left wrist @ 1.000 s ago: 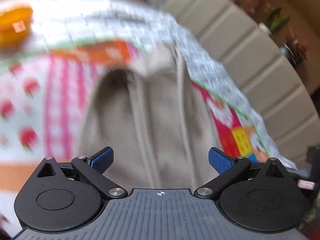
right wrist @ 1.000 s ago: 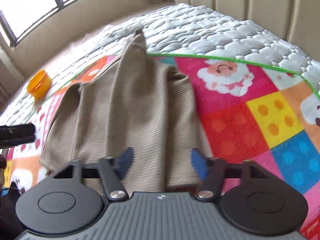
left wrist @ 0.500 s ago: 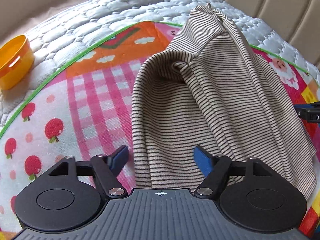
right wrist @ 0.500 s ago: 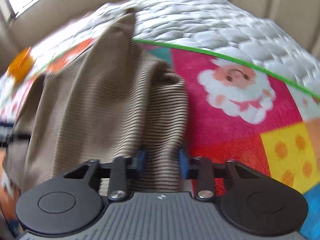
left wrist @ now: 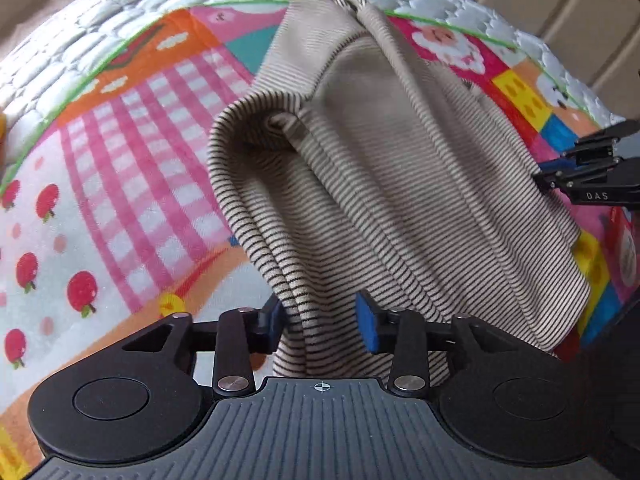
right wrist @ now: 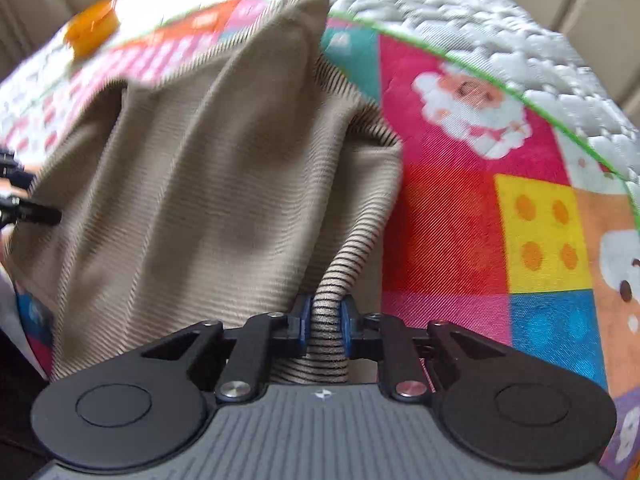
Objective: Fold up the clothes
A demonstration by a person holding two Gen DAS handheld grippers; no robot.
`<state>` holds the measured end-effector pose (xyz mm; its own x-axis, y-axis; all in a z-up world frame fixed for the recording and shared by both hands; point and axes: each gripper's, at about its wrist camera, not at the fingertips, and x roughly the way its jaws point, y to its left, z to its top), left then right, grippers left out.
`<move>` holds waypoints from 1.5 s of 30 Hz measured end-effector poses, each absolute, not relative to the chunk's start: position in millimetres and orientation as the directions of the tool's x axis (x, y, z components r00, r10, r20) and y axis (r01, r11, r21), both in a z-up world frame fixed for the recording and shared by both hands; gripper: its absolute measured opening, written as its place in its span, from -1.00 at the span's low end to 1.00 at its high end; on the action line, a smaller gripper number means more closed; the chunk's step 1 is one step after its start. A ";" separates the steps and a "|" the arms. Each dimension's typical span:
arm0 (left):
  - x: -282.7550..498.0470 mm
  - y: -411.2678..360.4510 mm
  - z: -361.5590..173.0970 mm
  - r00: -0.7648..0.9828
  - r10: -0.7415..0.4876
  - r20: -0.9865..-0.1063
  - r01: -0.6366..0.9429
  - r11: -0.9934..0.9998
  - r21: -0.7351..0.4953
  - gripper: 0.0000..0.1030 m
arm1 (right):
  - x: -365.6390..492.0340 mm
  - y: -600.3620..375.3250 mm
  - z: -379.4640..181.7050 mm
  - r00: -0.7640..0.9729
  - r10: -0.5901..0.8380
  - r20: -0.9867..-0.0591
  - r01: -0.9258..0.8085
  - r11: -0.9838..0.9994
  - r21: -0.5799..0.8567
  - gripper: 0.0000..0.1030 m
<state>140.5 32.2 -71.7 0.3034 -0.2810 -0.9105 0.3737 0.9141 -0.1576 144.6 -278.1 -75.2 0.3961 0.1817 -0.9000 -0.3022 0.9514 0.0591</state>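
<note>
A beige garment with thin dark stripes lies crumpled on a colourful play mat; it also fills the right wrist view. My left gripper is part open, its blue pads on either side of the garment's near hem, with a gap on the right. My right gripper is shut on a bunched fold of the garment. The right gripper also shows at the right edge of the left wrist view.
The mat lies on a white quilted mattress. An orange bowl sits at the far left of the mat. Beige padded wall panels stand behind the bed.
My right gripper has closed on the garment's fold. My left gripper has moved in over the hem and its jaws have narrowed around it.
</note>
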 end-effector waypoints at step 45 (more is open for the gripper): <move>148.8 6.3 -31.6 0.512 -0.509 -0.692 0.300 0.861 -0.411 -0.89 | 165.1 -272.3 -108.8 0.373 0.345 -0.861 -0.136 0.939 0.317 0.91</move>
